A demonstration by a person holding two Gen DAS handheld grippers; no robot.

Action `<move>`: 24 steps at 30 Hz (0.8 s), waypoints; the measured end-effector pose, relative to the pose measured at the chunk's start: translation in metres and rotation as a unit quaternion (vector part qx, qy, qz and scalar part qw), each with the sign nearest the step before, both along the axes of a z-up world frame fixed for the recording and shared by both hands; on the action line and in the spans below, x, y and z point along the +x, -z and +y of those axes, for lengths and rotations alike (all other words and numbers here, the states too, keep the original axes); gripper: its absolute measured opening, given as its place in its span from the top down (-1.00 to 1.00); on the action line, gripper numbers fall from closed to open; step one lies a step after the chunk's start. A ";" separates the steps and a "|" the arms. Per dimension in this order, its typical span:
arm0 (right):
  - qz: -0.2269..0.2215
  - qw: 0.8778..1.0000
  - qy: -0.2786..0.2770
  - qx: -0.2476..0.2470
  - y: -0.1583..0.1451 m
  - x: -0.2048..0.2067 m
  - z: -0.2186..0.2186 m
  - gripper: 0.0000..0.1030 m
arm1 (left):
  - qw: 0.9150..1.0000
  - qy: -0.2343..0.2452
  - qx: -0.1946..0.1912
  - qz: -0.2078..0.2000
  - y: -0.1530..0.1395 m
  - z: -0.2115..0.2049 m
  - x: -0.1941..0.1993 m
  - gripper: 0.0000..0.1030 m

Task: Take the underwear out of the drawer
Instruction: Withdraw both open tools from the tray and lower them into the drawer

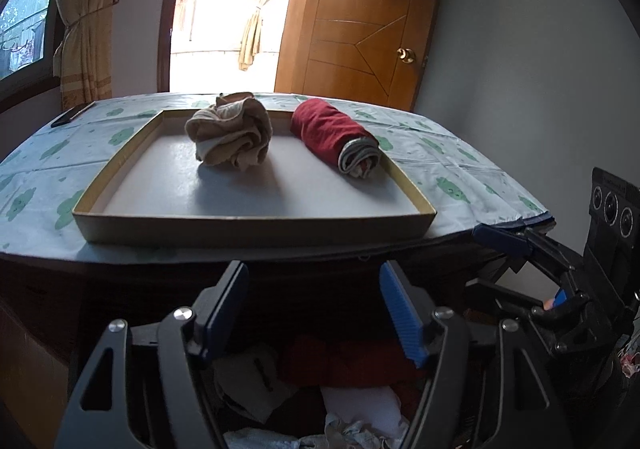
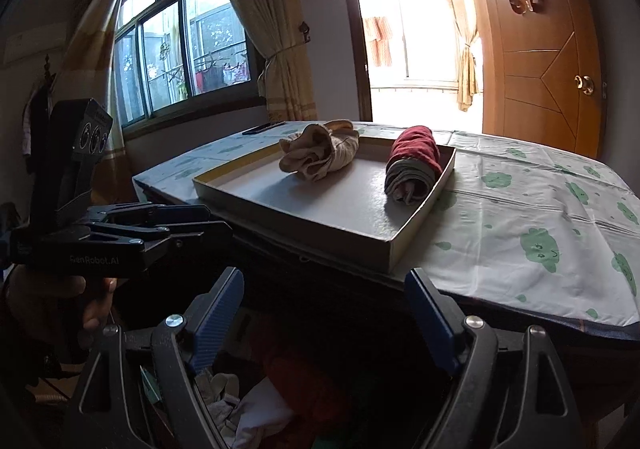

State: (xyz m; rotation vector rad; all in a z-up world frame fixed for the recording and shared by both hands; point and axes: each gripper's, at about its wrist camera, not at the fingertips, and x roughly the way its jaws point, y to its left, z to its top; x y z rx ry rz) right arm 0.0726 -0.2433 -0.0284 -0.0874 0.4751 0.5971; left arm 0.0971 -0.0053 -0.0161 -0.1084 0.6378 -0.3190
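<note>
On my left, my left gripper (image 1: 314,313) points down over the open drawer (image 1: 312,401); its two blue pads stand apart with nothing between them. Below it the drawer holds a dim jumble of underwear (image 1: 348,365), dark red and white pieces mixed together.

Beyond the drawer's front edge is a tabletop under a pale cloth with green cloud prints (image 1: 452,169). On it sits a shallow cardboard tray (image 1: 256,225). Inside the tray, a crumpled beige bundle (image 1: 230,135) lies to the left, and a rolled dark red bundle (image 1: 334,135) lies against the right rim, apart from the beige one.

To the right, my right gripper (image 2: 324,323) also hovers over the drawer, pads spread wide and holding nothing. Behind the table are a bright doorway (image 1: 224,9) and a wooden door (image 1: 360,21).
</note>
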 end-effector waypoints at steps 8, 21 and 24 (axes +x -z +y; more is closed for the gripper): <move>0.017 0.997 -0.054 -0.053 0.024 -0.020 0.015 -0.63 | 0.999 -0.051 -0.006 0.018 0.028 0.033 -0.041 -0.42; 0.078 0.972 -0.168 -0.144 0.057 -0.022 0.074 -0.63 | 0.991 -0.126 0.008 0.044 0.061 0.076 -0.064 -0.42; 0.100 0.968 -0.180 -0.144 0.062 -0.015 0.083 -0.63 | 0.990 -0.131 0.006 0.043 0.064 0.080 -0.066 -0.44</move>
